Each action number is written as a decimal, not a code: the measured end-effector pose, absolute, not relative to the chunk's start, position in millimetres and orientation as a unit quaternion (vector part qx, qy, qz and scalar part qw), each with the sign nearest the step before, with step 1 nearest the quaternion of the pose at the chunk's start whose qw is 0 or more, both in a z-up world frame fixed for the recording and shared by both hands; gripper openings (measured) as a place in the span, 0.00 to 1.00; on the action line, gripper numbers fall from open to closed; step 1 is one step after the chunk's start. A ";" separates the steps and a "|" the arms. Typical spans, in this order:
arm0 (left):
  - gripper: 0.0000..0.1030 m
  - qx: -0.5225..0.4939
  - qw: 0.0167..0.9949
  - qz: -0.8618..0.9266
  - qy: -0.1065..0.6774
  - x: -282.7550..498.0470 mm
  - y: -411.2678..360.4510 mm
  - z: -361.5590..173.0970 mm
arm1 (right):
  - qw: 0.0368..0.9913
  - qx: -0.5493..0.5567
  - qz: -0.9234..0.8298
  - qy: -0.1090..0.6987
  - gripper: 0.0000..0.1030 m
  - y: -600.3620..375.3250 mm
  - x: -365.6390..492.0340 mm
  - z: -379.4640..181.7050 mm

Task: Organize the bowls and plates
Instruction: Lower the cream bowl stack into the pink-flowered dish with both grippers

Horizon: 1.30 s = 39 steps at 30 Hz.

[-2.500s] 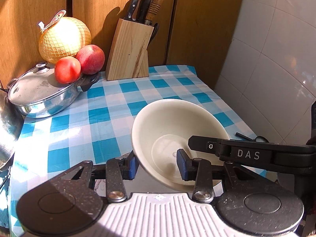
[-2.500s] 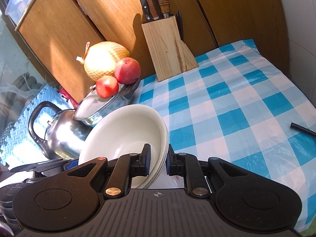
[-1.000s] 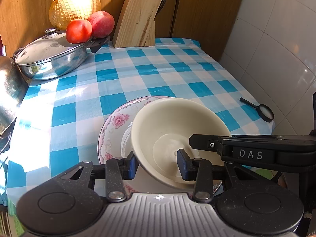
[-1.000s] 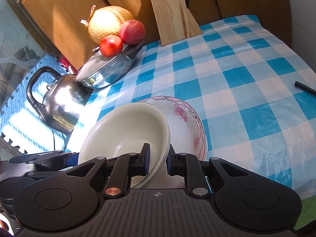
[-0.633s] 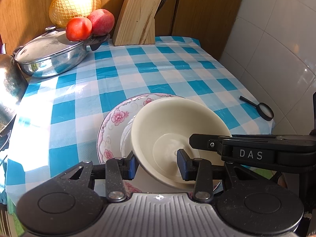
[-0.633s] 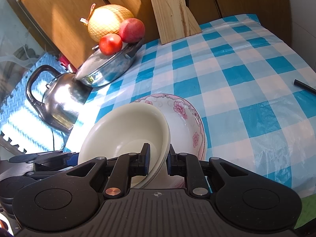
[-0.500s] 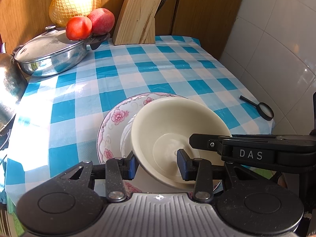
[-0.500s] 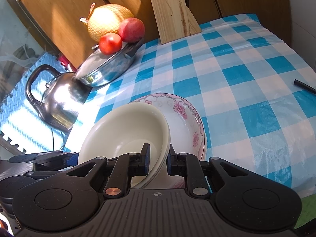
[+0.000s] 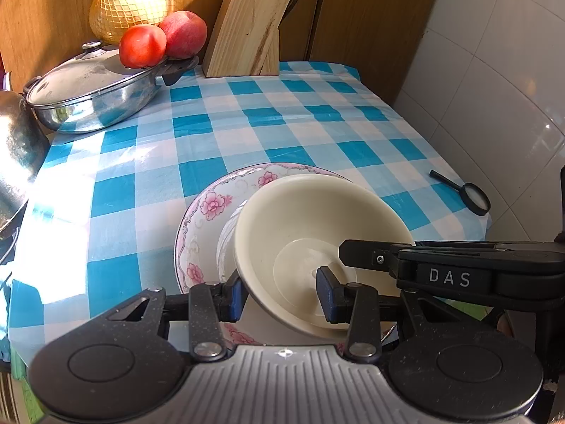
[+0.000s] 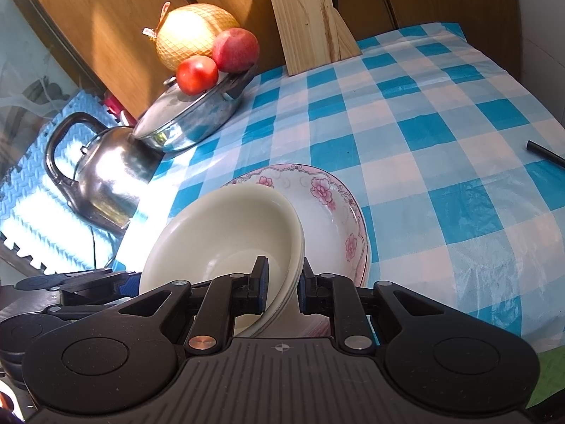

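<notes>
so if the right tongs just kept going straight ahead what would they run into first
Probably the floral plate. The right tongs are shut on the rim of the cream bowls, and that plate lies directly ahead and below them. Beyond it there is only checked tablecloth; depth is hard to judge here.

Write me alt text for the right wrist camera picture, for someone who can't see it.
The right tongs grip the rim of stacked cream bowls, held tilted over a pink-flowered bowl on a blue-and-white checked tablecloth. Behind stand a steel kettle, a lidded pan with fruit resting on it, and a wooden knife block.
</notes>
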State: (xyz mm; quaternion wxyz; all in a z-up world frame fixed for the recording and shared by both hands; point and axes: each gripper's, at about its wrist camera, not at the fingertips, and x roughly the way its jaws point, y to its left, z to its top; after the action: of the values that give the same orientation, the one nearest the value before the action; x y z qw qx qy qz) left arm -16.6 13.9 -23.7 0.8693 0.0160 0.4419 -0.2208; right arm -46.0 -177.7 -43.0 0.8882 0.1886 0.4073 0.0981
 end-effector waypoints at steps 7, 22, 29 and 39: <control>0.32 0.015 0.866 -0.221 0.448 -15.3 14.0 -26.0 | 0.886 0.186 0.097 0.412 0.23 -177.0 -44.9 -42.7; 0.32 0.012 0.864 -0.219 0.453 -11.5 13.7 -27.7 | 0.884 0.185 0.096 0.418 0.23 -175.8 -40.3 -44.9; 0.32 0.008 0.861 -0.218 0.460 -9.8 13.5 -29.7 | 0.882 0.182 0.094 0.424 0.23 -175.3 -37.9 -45.6; 0.32 0.003 0.860 -0.215 0.463 -6.4 13.8 -30.2 | 0.880 0.184 0.097 0.427 0.24 -175.1 -34.9 -46.3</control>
State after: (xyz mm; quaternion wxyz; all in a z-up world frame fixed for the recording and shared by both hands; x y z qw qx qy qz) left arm -6.4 13.8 -30.2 0.8598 0.0030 0.4632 -0.2147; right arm -34.9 -175.1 -46.3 0.8798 0.1841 0.4274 0.0966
